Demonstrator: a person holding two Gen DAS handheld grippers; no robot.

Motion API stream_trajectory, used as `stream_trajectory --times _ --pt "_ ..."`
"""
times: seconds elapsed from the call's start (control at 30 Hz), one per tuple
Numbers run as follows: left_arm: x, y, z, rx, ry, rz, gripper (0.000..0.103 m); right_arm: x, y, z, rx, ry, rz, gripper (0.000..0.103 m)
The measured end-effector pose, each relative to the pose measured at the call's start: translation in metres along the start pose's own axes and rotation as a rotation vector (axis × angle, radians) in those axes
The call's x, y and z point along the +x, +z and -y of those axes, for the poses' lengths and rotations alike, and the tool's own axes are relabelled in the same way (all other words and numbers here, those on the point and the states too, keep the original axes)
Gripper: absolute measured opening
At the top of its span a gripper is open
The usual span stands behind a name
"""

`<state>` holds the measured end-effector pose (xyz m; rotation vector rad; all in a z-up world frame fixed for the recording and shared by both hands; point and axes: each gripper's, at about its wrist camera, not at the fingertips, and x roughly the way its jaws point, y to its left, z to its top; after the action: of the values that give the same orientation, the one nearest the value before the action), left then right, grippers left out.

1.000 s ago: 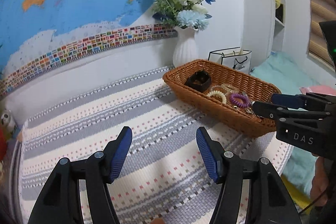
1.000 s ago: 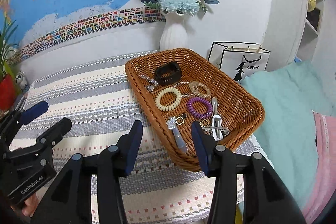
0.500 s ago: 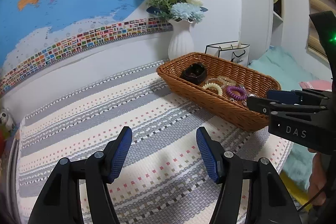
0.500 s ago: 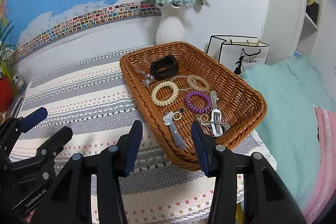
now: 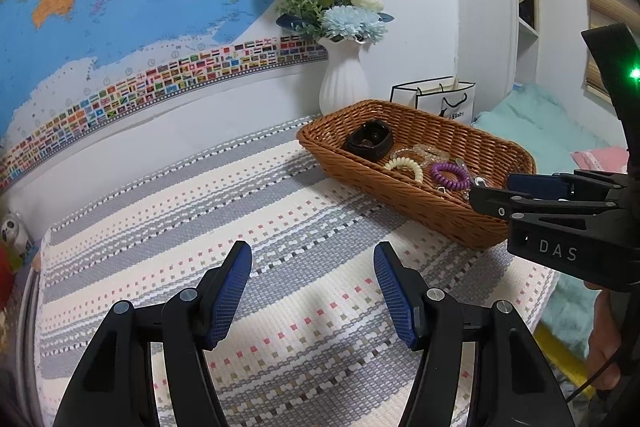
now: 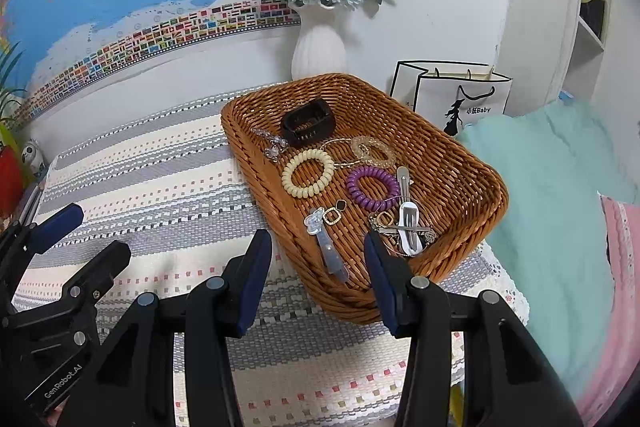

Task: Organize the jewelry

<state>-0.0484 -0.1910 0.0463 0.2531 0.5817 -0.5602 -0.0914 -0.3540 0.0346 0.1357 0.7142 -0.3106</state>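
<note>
A brown wicker basket [image 6: 472, 195] [image 5: 460, 219] sits at the table's right end. In it lie a black hair claw [image 6: 306, 123], a cream coil hair tie [image 6: 308, 173], a purple coil tie [image 6: 373, 187], a clear coil tie [image 6: 373, 151], a blue clip [image 6: 326, 245], silver clips [image 6: 410, 223] and small earrings. My right gripper [image 6: 318, 259] hovers open over the basket's near edge, nothing between its fingers. My left gripper [image 5: 312, 279] stands open above the striped cloth, left of the basket, holding nothing.
A striped woven cloth [image 5: 200, 207] covers the table. A white vase of flowers [image 6: 318, 47] and a white paper bag [image 6: 460, 95] stand behind the basket. A world map covers the wall. A teal blanket [image 6: 560, 187] lies to the right.
Both views have shifted slightly and the basket sits a little differently in frame. Both grippers stay open and empty; nothing in the basket has moved.
</note>
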Motion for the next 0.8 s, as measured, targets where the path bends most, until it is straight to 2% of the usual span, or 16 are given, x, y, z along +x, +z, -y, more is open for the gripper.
stream_trajectory --times 0.8 --pt "0.005 -0.0051 0.0044 -0.004 -0.018 -0.034 0.065 0.0003 -0.0038 0.0029 0.015 -0.003 -0.01 0.051"
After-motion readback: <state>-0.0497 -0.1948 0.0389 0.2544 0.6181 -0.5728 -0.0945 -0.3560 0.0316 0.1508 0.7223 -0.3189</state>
